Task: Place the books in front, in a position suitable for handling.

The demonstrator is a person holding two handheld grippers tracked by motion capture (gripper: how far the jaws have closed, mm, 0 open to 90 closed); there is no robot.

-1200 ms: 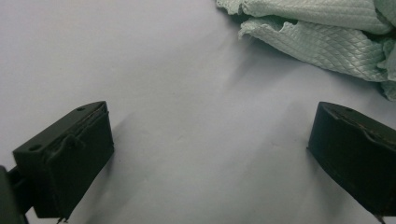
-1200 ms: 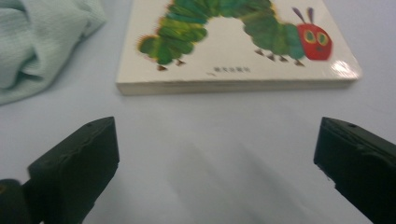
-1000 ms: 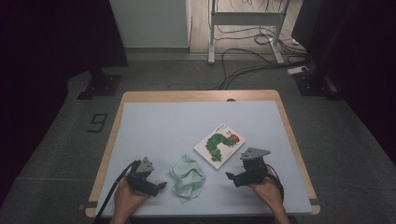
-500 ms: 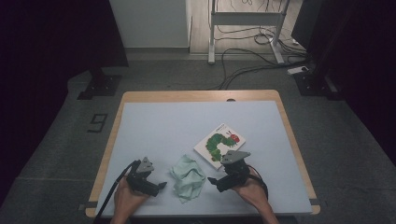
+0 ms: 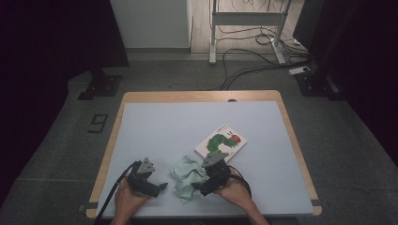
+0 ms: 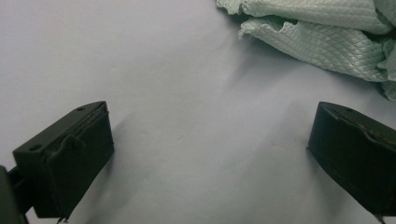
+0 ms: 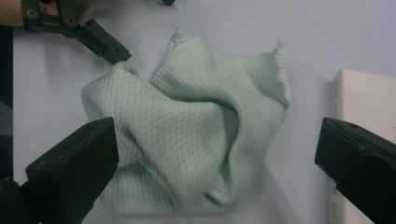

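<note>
A crumpled pale green cloth [image 5: 187, 177] lies on the grey-blue table [image 5: 187, 126], near the front edge where the person sits, between the two grippers. The left gripper [image 5: 159, 187] rests low at the cloth's left, just beside it and not touching; in the left gripper view its jaws stand spread wide over bare tabletop, with the cloth's [image 6: 322, 37] quilted edge at the upper right of that view, ahead of the jaws and apart from them. The right gripper [image 5: 199, 190] sits at the cloth's right edge, tilted toward it, held in the person's right hand [image 5: 232, 192]. In the right gripper view its jaws are spread wide, one at each lower corner, and the cloth [image 7: 196, 135] lies bunched in folds between and beyond them; the left-hand jaw overlaps the cloth's near corner, but I cannot tell whether it touches the fabric. Nothing is pinched by either gripper. The same view shows the left gripper's black jaw tip close to the cloth's far corner. A picture book [image 5: 221, 143] with a green caterpillar on its white cover lies flat on the table, behind and to the right of the cloth, close to the right gripper's grey top plate; its white edge [image 7: 359, 102] shows at the right in the right gripper view. A black cable [image 5: 115, 187] trails from the left gripper over the table's front edge.
</note>
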